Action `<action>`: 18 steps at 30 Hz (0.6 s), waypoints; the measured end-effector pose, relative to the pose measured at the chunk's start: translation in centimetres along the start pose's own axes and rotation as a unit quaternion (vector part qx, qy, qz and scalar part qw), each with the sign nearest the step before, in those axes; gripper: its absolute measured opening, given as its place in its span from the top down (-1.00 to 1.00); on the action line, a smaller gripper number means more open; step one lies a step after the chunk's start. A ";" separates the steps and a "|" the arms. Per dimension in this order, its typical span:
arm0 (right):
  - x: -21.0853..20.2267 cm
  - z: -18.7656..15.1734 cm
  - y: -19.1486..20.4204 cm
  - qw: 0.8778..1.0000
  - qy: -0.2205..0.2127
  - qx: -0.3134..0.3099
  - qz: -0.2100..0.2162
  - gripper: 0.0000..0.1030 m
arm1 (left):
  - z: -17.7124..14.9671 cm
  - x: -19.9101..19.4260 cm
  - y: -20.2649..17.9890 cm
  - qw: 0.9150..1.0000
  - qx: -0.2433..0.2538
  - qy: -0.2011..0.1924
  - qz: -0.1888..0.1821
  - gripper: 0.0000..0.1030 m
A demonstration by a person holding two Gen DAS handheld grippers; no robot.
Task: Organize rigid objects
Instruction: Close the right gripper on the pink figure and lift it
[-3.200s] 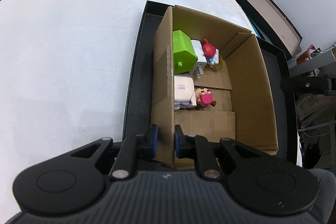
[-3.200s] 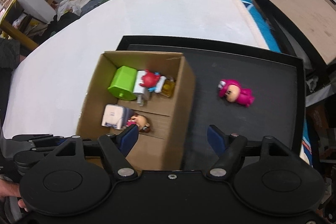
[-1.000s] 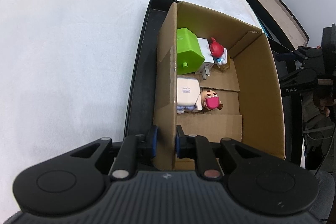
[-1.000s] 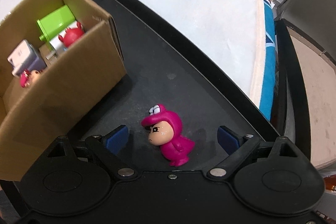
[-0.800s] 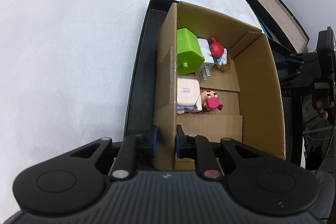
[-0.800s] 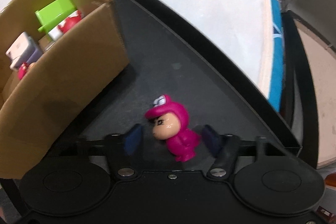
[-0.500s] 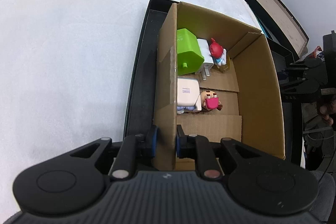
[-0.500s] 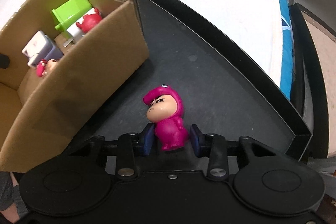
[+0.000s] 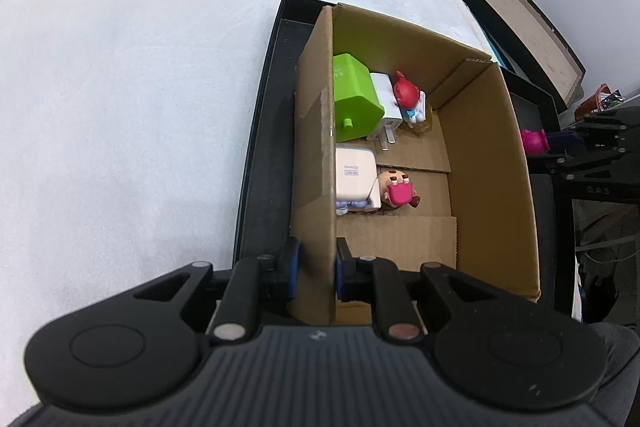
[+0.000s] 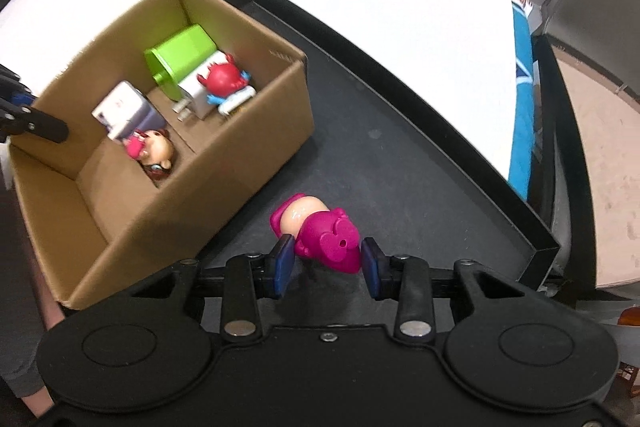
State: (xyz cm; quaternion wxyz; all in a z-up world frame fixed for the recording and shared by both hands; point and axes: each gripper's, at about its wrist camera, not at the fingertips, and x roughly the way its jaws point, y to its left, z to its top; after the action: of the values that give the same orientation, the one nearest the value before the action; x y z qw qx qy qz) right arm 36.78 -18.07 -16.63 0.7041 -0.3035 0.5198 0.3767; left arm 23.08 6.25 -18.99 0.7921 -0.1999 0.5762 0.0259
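My right gripper [image 10: 325, 263] is shut on a pink figurine [image 10: 320, 231], tipped head-forward and lifted above the black tray [image 10: 440, 163]. The same pink figurine [image 9: 534, 142] shows beyond the box's right wall in the left wrist view. My left gripper [image 9: 316, 269] is shut on the near left wall of the open cardboard box [image 9: 492, 163]. Inside the box lie a green cube [image 9: 354, 99], a white plug [image 9: 386, 107], a red figurine [image 9: 408, 95], a white charger [image 9: 354, 173] and a small doll [image 9: 396, 189].
The box [image 10: 248, 163] stands in the tray's left part, on a white padded table [image 9: 140, 87]. A brown-lined black case [image 10: 600, 155] lies off the table to the right. Small items litter the floor beyond the far edge.
My right gripper closed on the pink figurine and lifted it off the tray, tipping it forward. The left gripper kept its hold on the box wall.
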 end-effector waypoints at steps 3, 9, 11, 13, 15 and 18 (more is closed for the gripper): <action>-1.1 0.3 0.2 1.000 -0.007 -0.003 -0.002 0.31 | -0.1 -0.1 0.0 1.000 0.001 -0.002 -0.001 0.69; -3.5 1.1 0.8 1.000 -0.021 -0.011 -0.007 0.31 | -0.3 -0.3 0.0 1.000 0.005 -0.006 -0.001 0.70; -4.2 1.4 1.0 1.000 -0.024 -0.013 -0.009 0.31 | -0.3 -0.4 -0.1 1.000 0.007 -0.007 0.000 0.71; -5.1 1.8 1.3 0.999 -0.028 -0.018 -0.011 0.31 | -0.3 -0.5 -0.1 1.000 0.008 -0.008 0.000 0.71; -5.9 2.2 1.7 0.999 -0.032 -0.023 -0.012 0.31 | -0.4 -0.6 -0.1 1.000 0.009 -0.009 -0.001 0.71; -7.0 2.8 2.4 0.999 -0.040 -0.032 -0.011 0.31 | -0.6 -1.0 0.0 1.000 0.009 -0.013 -0.003 0.72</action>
State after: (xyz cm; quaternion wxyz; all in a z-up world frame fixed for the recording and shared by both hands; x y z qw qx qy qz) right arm 34.90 -15.98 -9.28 0.7182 -0.3168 0.4755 0.3972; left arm 22.25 6.22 -18.25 0.8011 -0.1943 0.5657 0.0207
